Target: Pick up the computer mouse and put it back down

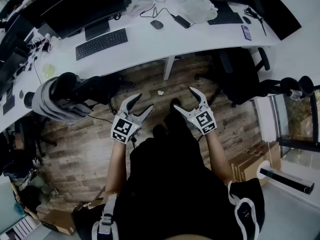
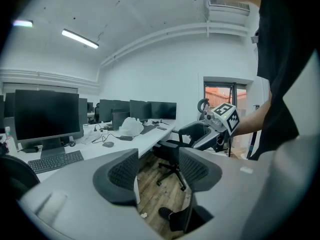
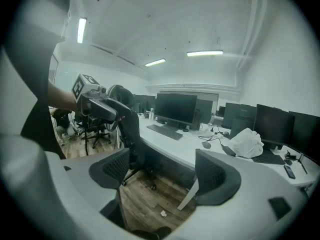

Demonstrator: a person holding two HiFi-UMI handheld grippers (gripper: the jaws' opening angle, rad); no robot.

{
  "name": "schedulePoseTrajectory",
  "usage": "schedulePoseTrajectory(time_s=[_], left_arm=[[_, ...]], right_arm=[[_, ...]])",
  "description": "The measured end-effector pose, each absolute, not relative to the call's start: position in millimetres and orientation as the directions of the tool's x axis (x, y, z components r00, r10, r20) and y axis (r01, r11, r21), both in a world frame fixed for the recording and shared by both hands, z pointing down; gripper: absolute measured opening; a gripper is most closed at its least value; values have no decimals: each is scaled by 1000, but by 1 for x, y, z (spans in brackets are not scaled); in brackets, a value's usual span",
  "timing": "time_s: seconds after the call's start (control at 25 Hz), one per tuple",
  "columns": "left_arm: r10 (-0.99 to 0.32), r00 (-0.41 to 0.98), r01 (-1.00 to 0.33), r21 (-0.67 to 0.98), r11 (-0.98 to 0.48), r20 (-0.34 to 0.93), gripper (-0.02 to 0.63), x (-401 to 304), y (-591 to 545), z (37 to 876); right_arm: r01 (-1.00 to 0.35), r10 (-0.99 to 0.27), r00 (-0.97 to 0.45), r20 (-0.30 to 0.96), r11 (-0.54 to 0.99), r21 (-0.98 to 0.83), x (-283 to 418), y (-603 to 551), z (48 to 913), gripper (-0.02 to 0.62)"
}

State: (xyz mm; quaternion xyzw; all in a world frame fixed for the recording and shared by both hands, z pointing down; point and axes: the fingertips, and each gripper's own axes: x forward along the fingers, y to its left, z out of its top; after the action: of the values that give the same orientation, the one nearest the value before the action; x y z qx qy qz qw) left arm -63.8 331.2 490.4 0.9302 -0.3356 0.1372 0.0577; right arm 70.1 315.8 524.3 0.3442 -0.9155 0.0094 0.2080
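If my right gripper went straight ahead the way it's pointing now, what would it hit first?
Most likely the wooden floor under the white desk, near the desk leg. The right gripper is open and empty, and nothing nearer shows in its line, though depth is unclear.

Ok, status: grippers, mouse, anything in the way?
Left gripper open, empty. Right gripper open, empty. Mouse on desk, well ahead of both. Left chair, right chair flank the path.
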Motion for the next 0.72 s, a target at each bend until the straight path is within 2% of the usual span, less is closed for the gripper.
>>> schedulePoseTrajectory(time_s=[0.72], left_arm=[[-627,710,-665,14,-747,321,252,-76,294,494]], right_arm=[[-623,-616,-687,385,772,123,61,274,530,379]])
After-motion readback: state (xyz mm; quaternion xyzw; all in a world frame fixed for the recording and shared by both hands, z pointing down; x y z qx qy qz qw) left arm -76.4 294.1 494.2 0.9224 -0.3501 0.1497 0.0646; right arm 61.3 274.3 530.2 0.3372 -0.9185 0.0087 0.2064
